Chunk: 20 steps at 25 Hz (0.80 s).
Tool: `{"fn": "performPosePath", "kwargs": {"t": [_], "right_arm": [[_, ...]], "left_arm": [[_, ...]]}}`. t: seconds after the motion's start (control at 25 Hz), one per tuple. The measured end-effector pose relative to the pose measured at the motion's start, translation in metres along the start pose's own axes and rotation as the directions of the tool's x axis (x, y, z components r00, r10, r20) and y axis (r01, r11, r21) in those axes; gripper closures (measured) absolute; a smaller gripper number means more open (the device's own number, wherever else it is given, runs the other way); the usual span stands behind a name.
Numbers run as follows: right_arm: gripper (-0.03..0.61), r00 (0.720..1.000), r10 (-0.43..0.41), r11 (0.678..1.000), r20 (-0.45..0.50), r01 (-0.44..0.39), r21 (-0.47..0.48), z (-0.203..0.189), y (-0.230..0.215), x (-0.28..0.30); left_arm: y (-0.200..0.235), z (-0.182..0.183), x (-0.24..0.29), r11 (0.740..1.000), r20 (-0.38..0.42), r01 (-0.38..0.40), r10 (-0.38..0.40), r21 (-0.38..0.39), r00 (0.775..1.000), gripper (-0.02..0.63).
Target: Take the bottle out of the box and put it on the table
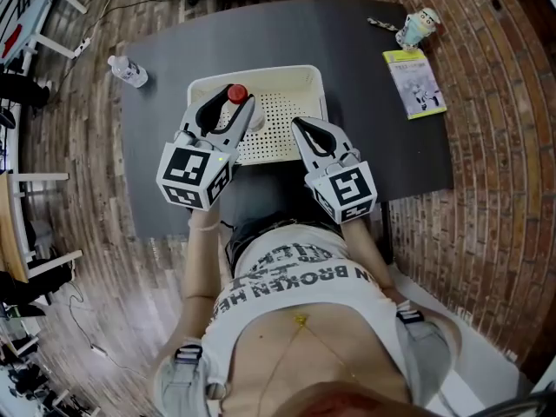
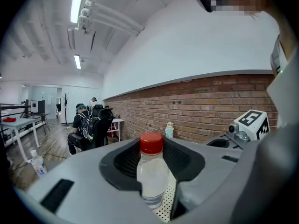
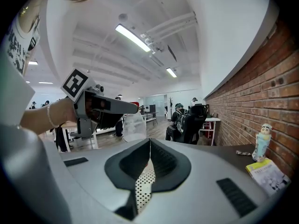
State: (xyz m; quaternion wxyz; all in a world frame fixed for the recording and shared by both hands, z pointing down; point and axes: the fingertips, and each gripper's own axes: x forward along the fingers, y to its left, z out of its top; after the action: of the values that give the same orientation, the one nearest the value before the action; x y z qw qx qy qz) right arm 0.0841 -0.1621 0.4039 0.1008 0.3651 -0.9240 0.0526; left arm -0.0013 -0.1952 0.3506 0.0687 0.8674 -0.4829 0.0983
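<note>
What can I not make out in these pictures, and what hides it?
Clear plastic bottle with a red cap: its base, left gripper view, hidden inside the left gripper.
White perforated box: its near wall, head view, covered by the left gripper and the right gripper.
Yellow-green booklet: its print, head view, too small to read.

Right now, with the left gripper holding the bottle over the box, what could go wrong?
1. The left gripper clamps the red-capped bottle on its smooth clear body, so it may slip or tilt.
2. The bottle hangs over the white perforated box; a low sideways carry could clip the rim.
3. The right gripper, shut and empty, sits close beside it and could be bumped.
</note>
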Motion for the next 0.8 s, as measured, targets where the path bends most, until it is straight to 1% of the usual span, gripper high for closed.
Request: {"fn": "performPosePath", "kwargs": {"t": [0.28,0.8], "right_arm": [[0.569,1.000,-0.001,1.000,-0.001,0.001,-0.002,0.000,0.003,-0.002],[0.569,1.000,-0.003,1.000,-0.005,0.003,-0.004,-0.002,0.013,-0.006]], "left_arm": [[0.000,0.001,-0.005,1.000,0.000,-0.005,0.005,-0.001,1.000,0.463],[-0.006,0.005,-0.012,1.000,0.010,0.022,-0.022,0.004,1.000,0.463]]}}
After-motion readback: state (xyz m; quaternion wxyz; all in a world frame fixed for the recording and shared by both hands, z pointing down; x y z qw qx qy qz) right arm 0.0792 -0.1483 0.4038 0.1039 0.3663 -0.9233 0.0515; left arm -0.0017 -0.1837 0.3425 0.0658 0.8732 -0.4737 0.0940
